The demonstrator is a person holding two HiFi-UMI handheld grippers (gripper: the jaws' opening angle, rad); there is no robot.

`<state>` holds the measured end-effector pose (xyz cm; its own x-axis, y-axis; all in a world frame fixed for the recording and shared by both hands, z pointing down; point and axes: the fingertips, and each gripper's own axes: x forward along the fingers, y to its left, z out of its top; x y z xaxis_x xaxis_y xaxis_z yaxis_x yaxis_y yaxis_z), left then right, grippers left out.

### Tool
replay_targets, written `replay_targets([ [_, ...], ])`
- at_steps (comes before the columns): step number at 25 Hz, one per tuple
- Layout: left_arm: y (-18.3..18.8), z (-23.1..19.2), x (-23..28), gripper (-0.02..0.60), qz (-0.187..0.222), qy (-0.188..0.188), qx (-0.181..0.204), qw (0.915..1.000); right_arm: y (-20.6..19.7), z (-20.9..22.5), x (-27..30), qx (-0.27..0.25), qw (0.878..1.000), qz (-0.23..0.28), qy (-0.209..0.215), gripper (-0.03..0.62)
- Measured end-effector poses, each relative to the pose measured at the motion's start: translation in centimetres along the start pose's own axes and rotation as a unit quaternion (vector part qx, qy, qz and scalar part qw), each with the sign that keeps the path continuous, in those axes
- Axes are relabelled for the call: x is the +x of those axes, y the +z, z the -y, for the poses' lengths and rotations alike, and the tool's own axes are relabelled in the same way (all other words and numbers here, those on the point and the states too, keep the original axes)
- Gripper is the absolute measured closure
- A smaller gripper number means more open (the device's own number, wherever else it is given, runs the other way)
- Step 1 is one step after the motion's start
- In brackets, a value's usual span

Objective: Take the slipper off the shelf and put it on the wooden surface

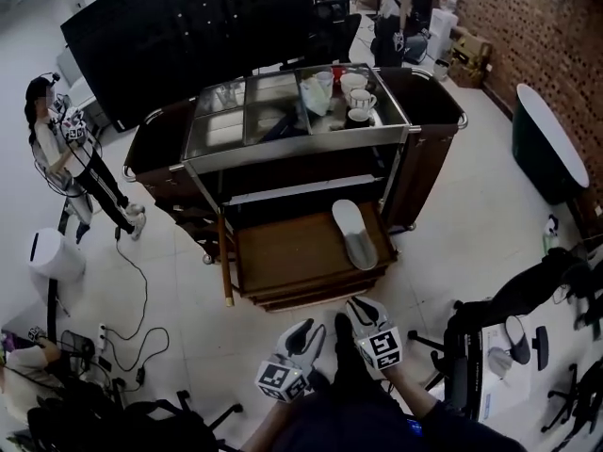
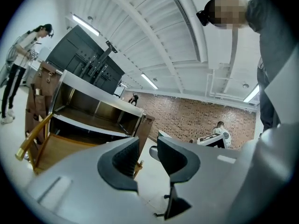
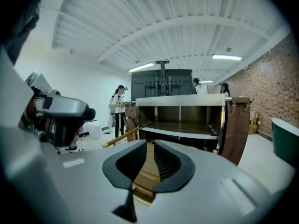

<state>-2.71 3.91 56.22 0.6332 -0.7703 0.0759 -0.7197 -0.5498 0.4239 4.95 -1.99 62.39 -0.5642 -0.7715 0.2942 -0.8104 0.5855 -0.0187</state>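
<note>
From the head view, the slipper (image 1: 354,234) lies flat on the right side of the wooden surface (image 1: 283,252), low on the cart (image 1: 429,102). Both grippers hang nearer, clear of it.

In the left gripper view, the left gripper (image 2: 148,157) has its jaws apart and holds nothing.

In the right gripper view, the right gripper (image 3: 150,164) shows a narrow gap with nothing in it.

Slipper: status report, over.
Left tongs open, empty. Right tongs barely apart, empty. Slipper lying on wooden surface, clear of both tongs. Nothing in the way.
</note>
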Motion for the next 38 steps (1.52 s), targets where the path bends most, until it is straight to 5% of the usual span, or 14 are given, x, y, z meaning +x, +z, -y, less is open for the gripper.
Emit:
replay_targets([
  [4, -2.5, 2.3, -3.3, 0.456, -0.006, -0.012, -0.017, 0.9998, -1.5, -4.3, -3.3, 0.023, 1.0, -0.006, 0.002, 0.576],
  [12, -1.5, 3.0, -5.4, 0.456, 0.013, -0.019, -0.003, 0.9997, 0.3, -9.4, -6.3, 0.027, 1.0, 0.001, 0.014, 0.593],
  [27, -0.9, 2.0, -6.4, 0.457, 0.033, -0.002, -0.006, 0.9994, 2.5, -9.0, -6.1, -0.017, 1.0, 0.016, 0.0, 0.594],
  [38, -0.7, 2.6, -6.0, 0.457, 0.024, -0.023, -0.006, 0.9994, 2.5, -9.2, -6.6, -0.024, 1.0, 0.01, -0.008, 0.594],
])
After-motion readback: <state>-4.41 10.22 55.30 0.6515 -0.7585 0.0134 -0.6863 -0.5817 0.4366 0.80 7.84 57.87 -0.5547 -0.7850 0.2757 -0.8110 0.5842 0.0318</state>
